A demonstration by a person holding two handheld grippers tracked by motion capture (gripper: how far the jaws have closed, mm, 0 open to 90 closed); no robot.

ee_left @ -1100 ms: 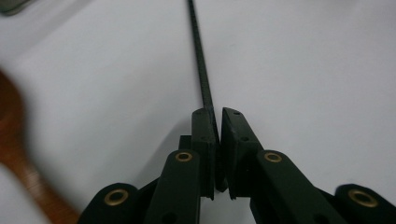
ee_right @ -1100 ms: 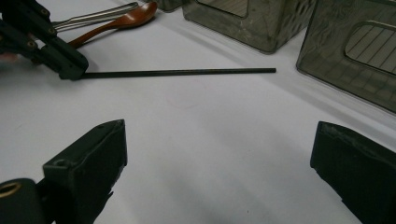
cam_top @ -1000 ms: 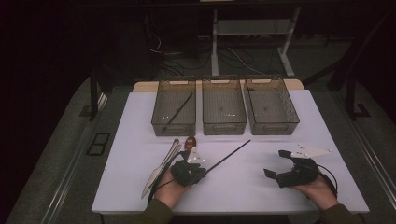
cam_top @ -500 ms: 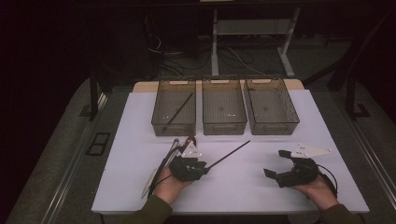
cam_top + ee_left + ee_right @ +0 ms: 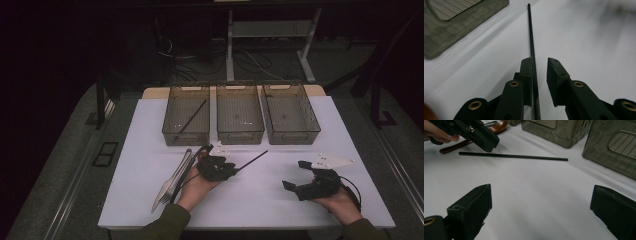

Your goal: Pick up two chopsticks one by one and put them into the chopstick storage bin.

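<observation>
Across white table [image 5: 280, 205], left gripper [image 5: 539, 63] shifted right, jaws narrowing, apart around chopstick [image 5: 532, 47].

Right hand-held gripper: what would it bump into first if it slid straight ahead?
Probably the thin black stick lying across its path on the white table. The right hand-held gripper has bare tabletop before that, though depth is hard to judge.

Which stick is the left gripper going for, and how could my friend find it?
Start at the three grey bins at the far side of the white table. Just in front of the middle bin lies a thin black chopstick, running from the left gripper. Unlike the chopstick in the left bin, it lies bare on the table.
</observation>
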